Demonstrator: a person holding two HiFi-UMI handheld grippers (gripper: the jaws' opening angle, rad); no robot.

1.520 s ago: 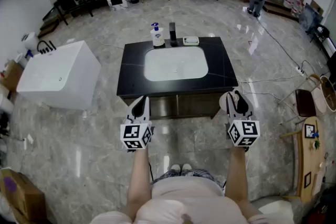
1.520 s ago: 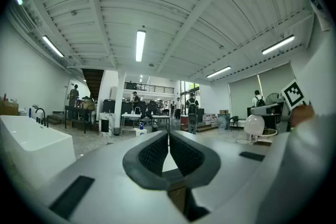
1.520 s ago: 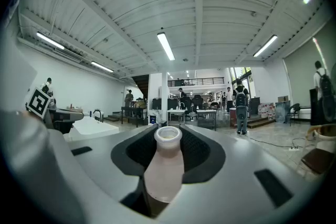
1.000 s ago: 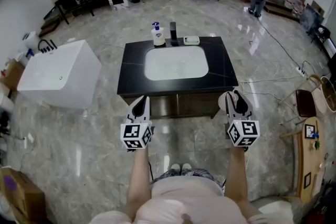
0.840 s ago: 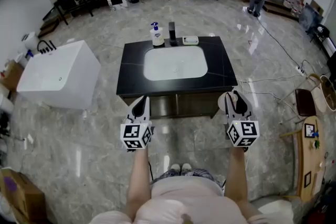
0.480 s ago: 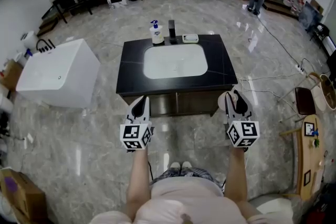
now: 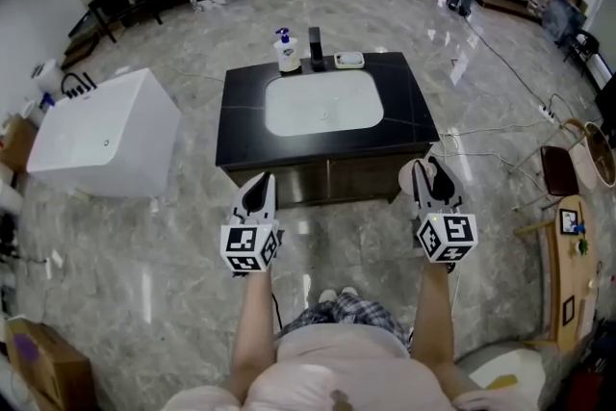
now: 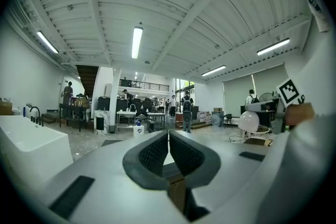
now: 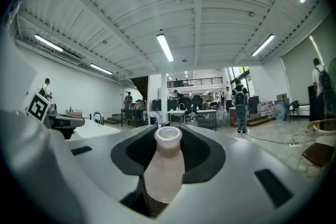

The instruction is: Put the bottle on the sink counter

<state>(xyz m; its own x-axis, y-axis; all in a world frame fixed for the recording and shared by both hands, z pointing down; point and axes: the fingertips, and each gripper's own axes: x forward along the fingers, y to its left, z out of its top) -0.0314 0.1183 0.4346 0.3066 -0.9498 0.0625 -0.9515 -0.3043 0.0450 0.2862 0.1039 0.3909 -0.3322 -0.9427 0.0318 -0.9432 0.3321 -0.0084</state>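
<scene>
The black sink counter (image 7: 241, 125) with its white basin stands ahead of me in the head view. A soap dispenser (image 7: 285, 53), a dark faucet (image 7: 315, 47) and a soap dish (image 7: 349, 60) line its far edge. My right gripper (image 7: 429, 180) hovers just before the counter's front right corner. It is shut on a pale pink bottle (image 9: 164, 168) that stands upright and uncapped between the jaws of the right gripper (image 9: 168, 145). My left gripper (image 7: 257, 193) is level with it near the front left corner. The left gripper (image 8: 168, 145) is shut and holds nothing.
A white bathtub-like block (image 7: 101, 135) stands on the floor left of the counter. Cables (image 7: 486, 154) run across the floor at the right, near a small wooden table (image 7: 568, 269). A cardboard box (image 7: 48, 366) sits at the lower left. People and tables fill the far end.
The counter has slid slightly up in the head view and my legs have come into sight below. Both grippers keep their pose, the right one still holding the bottle.
</scene>
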